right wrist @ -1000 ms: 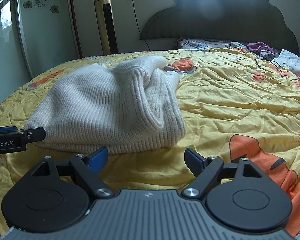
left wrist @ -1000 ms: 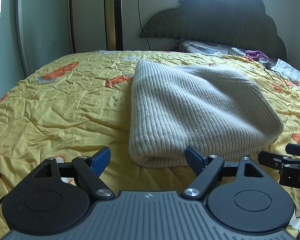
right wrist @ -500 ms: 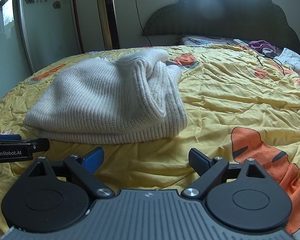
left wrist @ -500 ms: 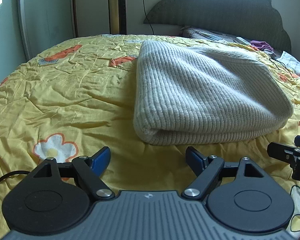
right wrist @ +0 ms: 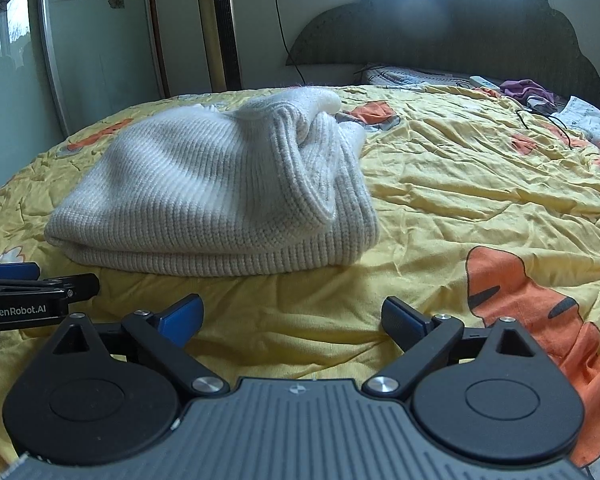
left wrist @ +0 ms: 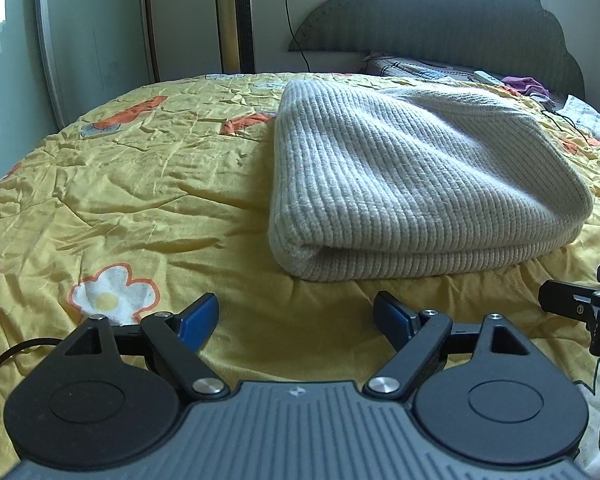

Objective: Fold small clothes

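Observation:
A cream ribbed knit sweater (left wrist: 420, 184) lies folded on the yellow quilt (left wrist: 140, 200). In the right wrist view its sleeve and collar bunch up on top of the folded sweater (right wrist: 220, 188). My left gripper (left wrist: 296, 316) sits just short of the sweater's near fold, its jaws opening with nothing between them. My right gripper (right wrist: 292, 316) hovers before the sweater's near right corner, its jaws also opening and empty. Each gripper shows at the edge of the other's view: the right gripper (left wrist: 580, 304) and the left gripper (right wrist: 28, 292).
The quilt (right wrist: 480, 184) carries orange and white flower prints. A dark padded headboard (left wrist: 440, 20) stands at the far end, with purple clothing (right wrist: 524, 90), a remote (left wrist: 488, 77) and a black cable (right wrist: 548, 120) near it. A gold tower fan (right wrist: 218, 24) stands by the wall.
The left gripper has drawn back from the sweater's near fold, leaving bare quilt between them. The right gripper's jaws have spread wider. The sweater has not moved.

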Motion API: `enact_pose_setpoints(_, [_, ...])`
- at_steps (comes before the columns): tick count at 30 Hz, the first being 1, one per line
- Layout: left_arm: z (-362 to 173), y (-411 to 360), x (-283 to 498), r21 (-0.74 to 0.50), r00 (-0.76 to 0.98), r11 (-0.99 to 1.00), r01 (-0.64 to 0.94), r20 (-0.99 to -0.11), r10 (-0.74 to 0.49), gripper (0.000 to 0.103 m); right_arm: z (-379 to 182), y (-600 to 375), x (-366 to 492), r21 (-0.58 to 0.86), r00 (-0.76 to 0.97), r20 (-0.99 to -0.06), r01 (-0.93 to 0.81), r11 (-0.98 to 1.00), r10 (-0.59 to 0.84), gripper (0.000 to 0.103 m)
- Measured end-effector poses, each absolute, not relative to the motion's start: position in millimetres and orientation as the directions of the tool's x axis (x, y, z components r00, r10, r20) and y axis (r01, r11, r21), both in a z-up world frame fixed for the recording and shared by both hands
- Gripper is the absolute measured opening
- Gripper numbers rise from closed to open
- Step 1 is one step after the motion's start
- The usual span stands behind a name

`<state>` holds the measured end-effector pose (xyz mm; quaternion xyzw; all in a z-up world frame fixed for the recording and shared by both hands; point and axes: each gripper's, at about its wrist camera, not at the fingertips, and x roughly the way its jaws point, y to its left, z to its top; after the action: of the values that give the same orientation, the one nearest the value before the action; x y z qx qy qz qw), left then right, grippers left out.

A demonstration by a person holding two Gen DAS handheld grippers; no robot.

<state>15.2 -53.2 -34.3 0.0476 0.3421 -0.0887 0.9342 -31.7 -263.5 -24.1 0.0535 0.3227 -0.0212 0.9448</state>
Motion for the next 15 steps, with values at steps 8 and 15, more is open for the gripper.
enact_pose_setpoints(8, [-35.9,-53.6,13.6,0.032,0.758,0.981,0.192,-0.64,-0.127,0.088,-26.6,-263.7,-29.7,0.088,0.786,-0.618,0.073,0.993,-0.003,0.099])
enact_pose_setpoints(15, [-37.3,-52.9,13.4,0.029,0.757,0.982,0.188,-0.642,-0.126,0.095,-27.9,-261.3,-28.9,0.077,0.783,-0.622,0.067,0.995,-0.005,0.102])
